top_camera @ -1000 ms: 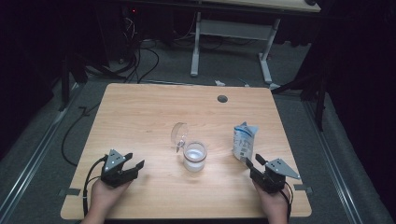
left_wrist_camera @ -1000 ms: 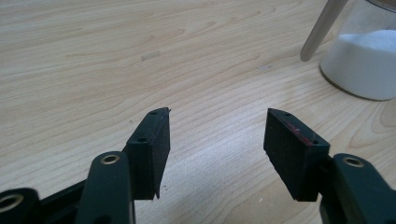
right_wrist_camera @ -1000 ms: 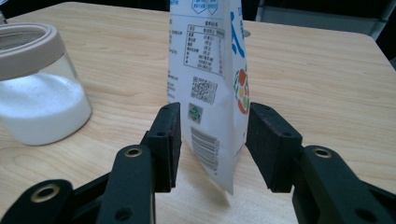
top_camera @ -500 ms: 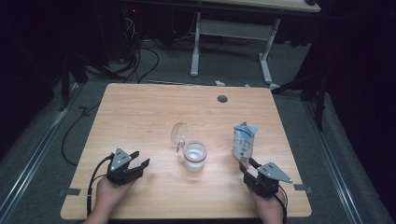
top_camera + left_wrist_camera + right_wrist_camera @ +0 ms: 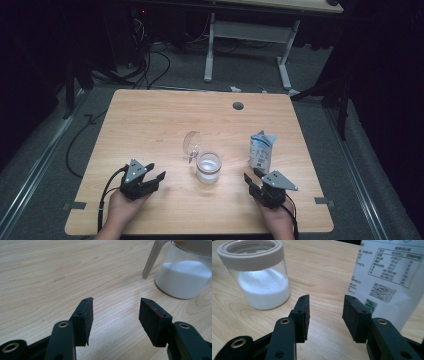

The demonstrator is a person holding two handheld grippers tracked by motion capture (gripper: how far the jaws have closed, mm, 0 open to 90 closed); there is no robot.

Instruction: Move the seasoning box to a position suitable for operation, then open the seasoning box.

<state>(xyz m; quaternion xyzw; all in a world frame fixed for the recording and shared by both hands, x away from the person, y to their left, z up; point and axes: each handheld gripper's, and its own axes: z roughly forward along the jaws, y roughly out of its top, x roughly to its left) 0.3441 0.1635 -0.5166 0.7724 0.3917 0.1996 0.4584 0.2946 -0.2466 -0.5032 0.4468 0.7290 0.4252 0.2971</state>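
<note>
A clear jar stands upright on the table, about half full of white powder, with a pale ring around its open top. Its lid is flipped up at the back. A white and blue bag stands upright, just past the right gripper's fingers. The jar sits between the 2 grippers, touching neither.

Bare tabletop left of jar

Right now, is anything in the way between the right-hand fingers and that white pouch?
Nothing visible. The right gripper is open just short of the pouch, with bare table between. The jar stands off to the side.
</note>
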